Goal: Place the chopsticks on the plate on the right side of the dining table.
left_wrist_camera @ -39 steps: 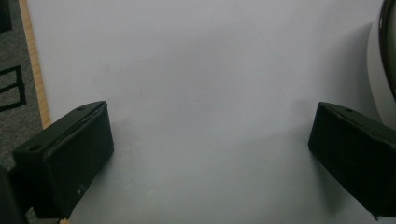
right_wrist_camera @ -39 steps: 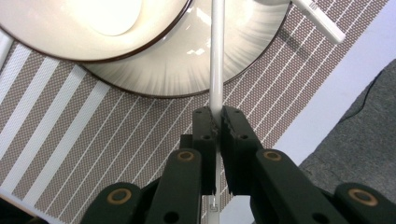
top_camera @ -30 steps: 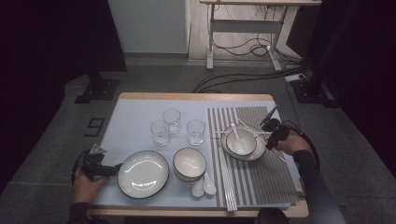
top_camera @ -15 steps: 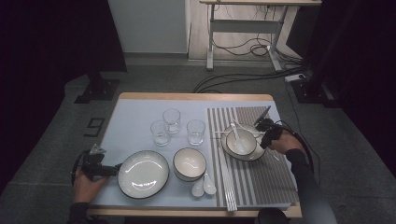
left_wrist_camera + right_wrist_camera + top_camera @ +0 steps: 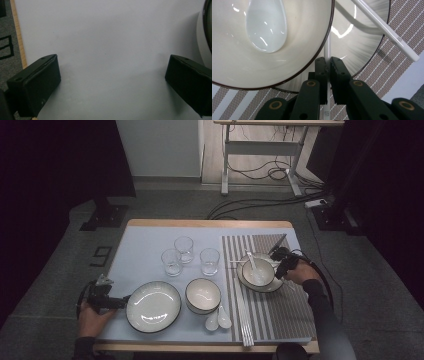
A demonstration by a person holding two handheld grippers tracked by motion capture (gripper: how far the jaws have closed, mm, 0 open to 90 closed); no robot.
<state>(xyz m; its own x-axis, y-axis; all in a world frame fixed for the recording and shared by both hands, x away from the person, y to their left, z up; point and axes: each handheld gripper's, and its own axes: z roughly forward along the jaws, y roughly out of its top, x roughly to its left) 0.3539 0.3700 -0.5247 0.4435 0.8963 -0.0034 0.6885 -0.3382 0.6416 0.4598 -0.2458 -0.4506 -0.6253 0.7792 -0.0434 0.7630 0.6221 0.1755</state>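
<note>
My right gripper (image 5: 327, 62) is shut on a thin white chopstick (image 5: 327, 48), which runs between the pads and under the rim of a white bowl (image 5: 294, 37). The bowl holds a white spoon (image 5: 265, 25) and sits on a dark-rimmed plate (image 5: 359, 45). A second chopstick (image 5: 384, 27) lies slanted across that plate. In the high view this gripper (image 5: 278, 254) is at the right edge of the bowl (image 5: 257, 270). My left gripper (image 5: 112, 75) stands open over the pale mat (image 5: 105, 37), with nothing between its jaws. In the high view it (image 5: 120, 301) lies just left of a large plate (image 5: 153, 305).
Three glasses (image 5: 184, 249) stand at the middle back. An empty bowl (image 5: 203, 295) and two white spoons (image 5: 217, 319) are in front of them. More chopsticks (image 5: 244, 320) lie along the left edge of the striped mat (image 5: 280, 315). The table's wooden edge (image 5: 18, 37) is near my left gripper.
My right gripper has slid a little left and down toward the bowl, with the chopstick still in it. The left gripper has stayed put.
</note>
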